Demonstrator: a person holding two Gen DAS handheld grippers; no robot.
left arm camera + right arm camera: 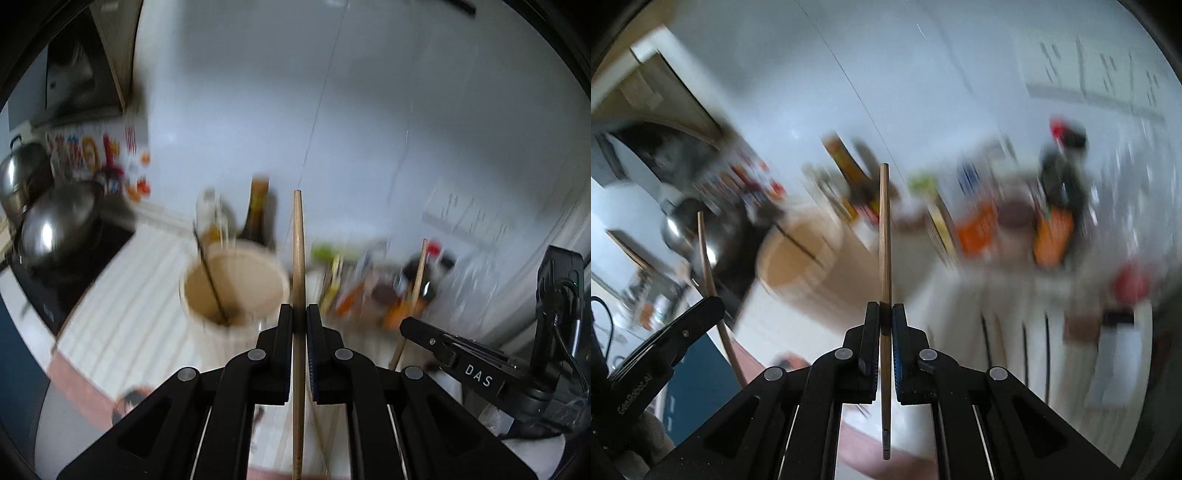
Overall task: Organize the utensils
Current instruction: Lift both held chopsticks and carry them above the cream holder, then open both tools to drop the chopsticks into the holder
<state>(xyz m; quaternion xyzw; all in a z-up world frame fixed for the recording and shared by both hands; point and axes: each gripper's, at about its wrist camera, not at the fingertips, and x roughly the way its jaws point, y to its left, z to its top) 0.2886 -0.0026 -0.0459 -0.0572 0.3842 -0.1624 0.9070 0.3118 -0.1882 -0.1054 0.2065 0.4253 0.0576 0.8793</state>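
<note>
My left gripper (299,310) is shut on a pale wooden chopstick (298,243) that points up past the jaws. Just left of it stands a cream utensil holder (232,288) with one dark chopstick (210,277) leaning inside. My right gripper (885,308) is shut on a darker wooden chopstick (884,229), held upright above the counter. The holder (798,258) is blurred, left of and beyond it. Each gripper shows in the other's view: the right one (406,325) with its chopstick (417,273), the left one (713,302) with its chopstick (705,254).
Bottles and jars (369,280) crowd the back of the white counter (129,314) against the wall. Steel pots (59,221) sit on a black stove at the left. A dark bottle (256,214) stands behind the holder. Both views are motion-blurred.
</note>
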